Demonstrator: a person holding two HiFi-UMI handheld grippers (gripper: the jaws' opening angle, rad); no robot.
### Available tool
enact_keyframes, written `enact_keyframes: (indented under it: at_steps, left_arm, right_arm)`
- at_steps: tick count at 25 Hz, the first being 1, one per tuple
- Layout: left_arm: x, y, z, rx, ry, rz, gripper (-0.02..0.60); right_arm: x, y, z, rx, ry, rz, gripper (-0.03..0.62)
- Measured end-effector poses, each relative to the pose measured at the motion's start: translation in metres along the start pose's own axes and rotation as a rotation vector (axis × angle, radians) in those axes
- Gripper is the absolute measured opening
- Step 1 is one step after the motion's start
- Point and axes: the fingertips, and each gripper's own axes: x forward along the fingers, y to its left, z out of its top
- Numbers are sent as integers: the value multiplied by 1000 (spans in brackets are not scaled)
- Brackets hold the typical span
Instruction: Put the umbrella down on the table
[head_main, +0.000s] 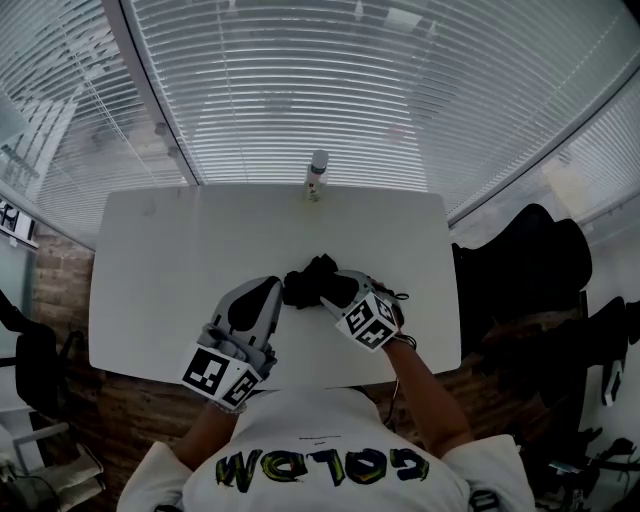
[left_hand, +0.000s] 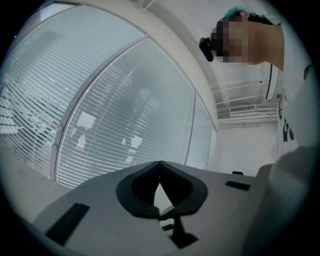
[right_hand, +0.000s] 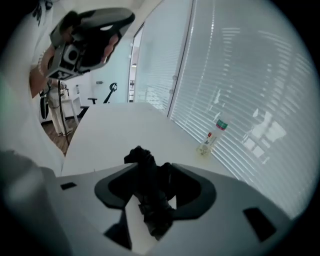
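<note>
Head view: right gripper holds the black umbrella over the near-middle of the white table. Can't tell from here whether the fabric touches the top, & the gripper body covers much of the umbrella. Left gripper is just beside it, tips near the fabric (contact unclear). Bottle stands upright at the far edge, well apart.

Left gripper view: left gripper has its jaws closed tip to tip w/ nothing between. Camera tilts up at the blinds, so table & umbrella fall outside this view.

Right gripper view: right gripper is clamped on the umbrella, crumpled dark fabric filling the gap. Its lower end is lost behind the gripper body. Bottle stands by the blinds beyond.
</note>
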Motion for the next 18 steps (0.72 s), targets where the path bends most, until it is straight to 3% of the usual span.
enact_keyframes:
  at_steps: [10,18]
  left_arm:
    - [-2,-2,-1,6,0,9,11]
    - [-6,-7,0,19,-7,11,11]
  right_arm:
    - [-80,-18,86,213,-394,-93,133]
    - [-154,-23,138,257,-639,-145,80]
